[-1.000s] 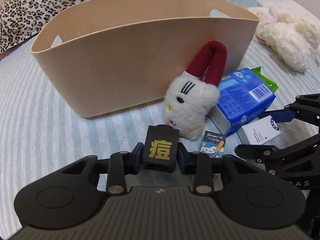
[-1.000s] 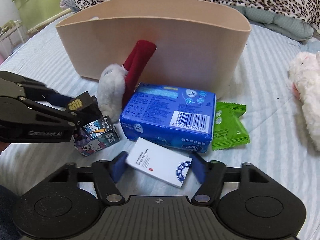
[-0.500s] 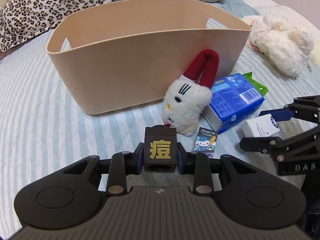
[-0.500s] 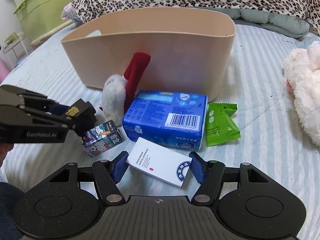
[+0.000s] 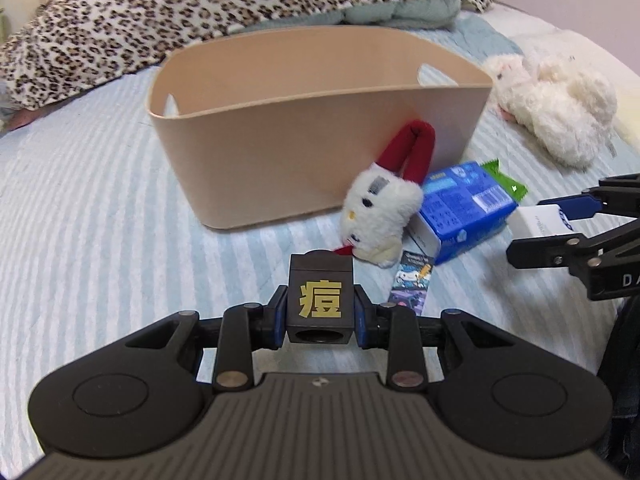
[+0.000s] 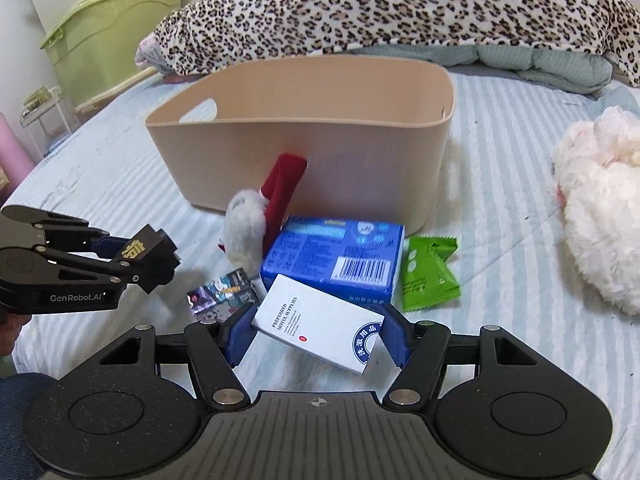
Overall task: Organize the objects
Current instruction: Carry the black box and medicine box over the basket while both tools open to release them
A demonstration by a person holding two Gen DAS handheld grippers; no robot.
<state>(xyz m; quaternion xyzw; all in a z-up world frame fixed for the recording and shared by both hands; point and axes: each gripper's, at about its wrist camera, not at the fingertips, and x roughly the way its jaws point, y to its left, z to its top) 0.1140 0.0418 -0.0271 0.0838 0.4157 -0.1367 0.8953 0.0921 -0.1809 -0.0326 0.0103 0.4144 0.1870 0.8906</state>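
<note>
My left gripper (image 5: pixel 320 312) is shut on a black cube with a gold character (image 5: pixel 320 298) and holds it above the bed; it also shows in the right wrist view (image 6: pixel 150 258). My right gripper (image 6: pixel 318 338) is shut on a white hotel-supplies box (image 6: pixel 316 326), lifted off the bed, also seen in the left wrist view (image 5: pixel 540 220). A beige bin (image 5: pixel 312 120) stands beyond, open and apparently empty. In front of it lie a white plush with red loop (image 5: pixel 384 208), a blue tissue pack (image 6: pixel 336 260), a green sachet (image 6: pixel 428 276) and a small cartoon card box (image 6: pixel 222 292).
A white fluffy plush (image 6: pixel 600 216) lies to the right on the striped blue bedspread (image 5: pixel 100 220). A leopard-print blanket (image 6: pixel 380 8) is heaped behind the bin. A green storage box (image 6: pixel 108 32) stands off the bed at far left.
Both grippers have risen and pulled back from the bin, each carrying its object. The white box has come off the bed in the right gripper.
</note>
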